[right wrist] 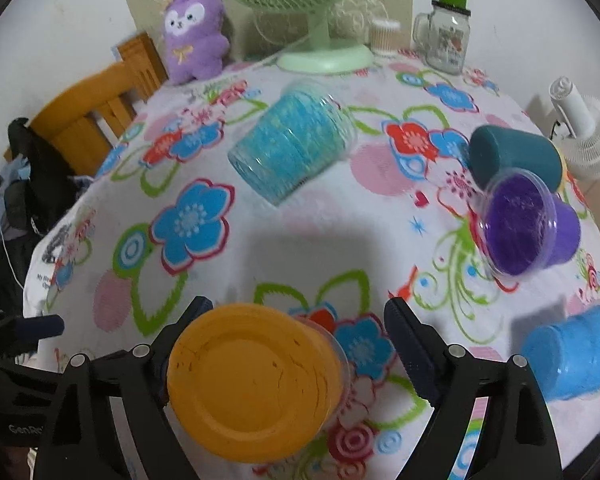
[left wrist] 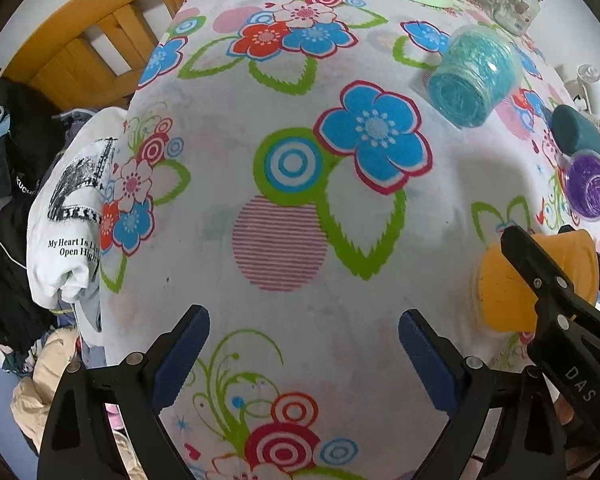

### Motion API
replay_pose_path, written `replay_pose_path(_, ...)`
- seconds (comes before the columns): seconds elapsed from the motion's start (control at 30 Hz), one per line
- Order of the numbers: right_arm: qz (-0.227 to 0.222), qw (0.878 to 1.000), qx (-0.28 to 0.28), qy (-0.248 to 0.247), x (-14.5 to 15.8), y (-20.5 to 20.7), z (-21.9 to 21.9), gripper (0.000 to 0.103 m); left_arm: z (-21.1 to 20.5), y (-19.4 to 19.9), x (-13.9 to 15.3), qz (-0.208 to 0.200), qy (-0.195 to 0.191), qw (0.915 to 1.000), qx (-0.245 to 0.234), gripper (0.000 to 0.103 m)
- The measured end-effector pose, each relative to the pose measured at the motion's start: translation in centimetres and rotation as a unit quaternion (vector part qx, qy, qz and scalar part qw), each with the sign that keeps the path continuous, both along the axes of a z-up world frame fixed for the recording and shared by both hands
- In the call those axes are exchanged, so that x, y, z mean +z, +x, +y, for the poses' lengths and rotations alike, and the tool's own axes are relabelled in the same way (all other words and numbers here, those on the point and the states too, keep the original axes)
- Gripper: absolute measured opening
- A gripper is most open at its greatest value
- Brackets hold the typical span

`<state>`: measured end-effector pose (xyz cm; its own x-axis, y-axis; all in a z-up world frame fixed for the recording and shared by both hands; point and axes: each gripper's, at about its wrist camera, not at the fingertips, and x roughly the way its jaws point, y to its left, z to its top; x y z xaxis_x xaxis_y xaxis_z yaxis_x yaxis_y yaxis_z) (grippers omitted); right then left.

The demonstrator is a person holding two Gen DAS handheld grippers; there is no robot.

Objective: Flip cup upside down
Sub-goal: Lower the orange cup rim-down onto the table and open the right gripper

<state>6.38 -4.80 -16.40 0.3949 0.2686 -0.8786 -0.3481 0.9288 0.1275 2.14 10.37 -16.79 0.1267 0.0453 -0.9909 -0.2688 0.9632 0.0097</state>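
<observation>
An orange cup (right wrist: 252, 380) stands upside down on the flowered tablecloth, its flat base up, between the open fingers of my right gripper (right wrist: 296, 340). It sits against the left finger, with a gap to the right finger. The left wrist view shows the same cup (left wrist: 504, 284) at the right with the right gripper's fingers around it. My left gripper (left wrist: 304, 356) is open and empty over bare cloth.
Other cups lie on their sides: a turquoise glitter one (right wrist: 292, 144), a purple one (right wrist: 528, 224), a dark teal one (right wrist: 516, 156) and a blue one (right wrist: 572, 356). A green fan (right wrist: 324, 56), plush toy (right wrist: 196, 36) and glass jar (right wrist: 448, 36) stand at the back. A wooden chair (left wrist: 88, 48) is at the left.
</observation>
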Motion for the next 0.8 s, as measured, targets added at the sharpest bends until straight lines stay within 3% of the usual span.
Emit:
replay_pose_path(0.23, 0.061, 0.998, -0.005, -0.005, 1.1, -0.1, -1.6, 0.089, -1.1, -0.3, 1.6, 0.021, -0.006, 0.9998, -0.003, 0.097)
replay_pose_path(0.8, 0.061, 0.998, 0.022, 0.008, 5.3, -0.6, -4.9, 0.089, -4.0, -1.1, 4.1, 0.019, 0.004, 0.9998, -0.009, 0.097)
